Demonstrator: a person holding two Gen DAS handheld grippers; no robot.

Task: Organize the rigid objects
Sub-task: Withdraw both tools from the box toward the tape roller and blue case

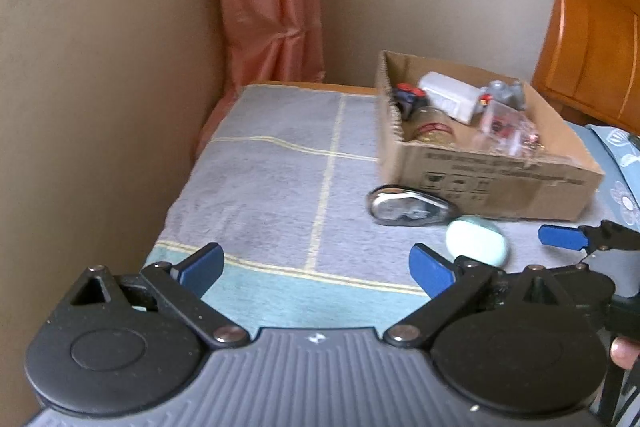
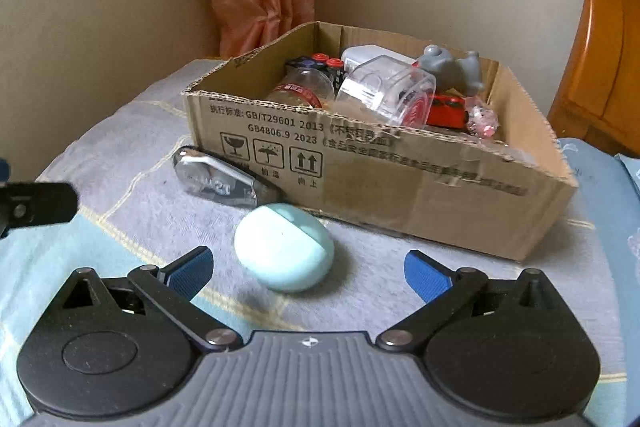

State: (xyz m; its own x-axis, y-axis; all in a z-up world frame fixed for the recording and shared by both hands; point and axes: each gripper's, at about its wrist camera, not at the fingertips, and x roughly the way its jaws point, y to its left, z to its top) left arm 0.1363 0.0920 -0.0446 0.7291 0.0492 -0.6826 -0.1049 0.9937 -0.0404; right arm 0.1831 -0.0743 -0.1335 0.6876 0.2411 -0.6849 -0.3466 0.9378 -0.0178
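Jaws of both grippers gape wide and empty, the right gripper (image 2: 308,273) just short of the mint case (image 2: 284,247).

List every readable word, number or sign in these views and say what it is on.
"GB/T29601 2013": cardboard box, front wall.
"GB4806.9 2023": same wall, the line below.
Three pictograms (fragile glass, umbrella, two up arrows): same wall, captions too small.
Chinese text on the box: blurred.
Jar label: unreadable.
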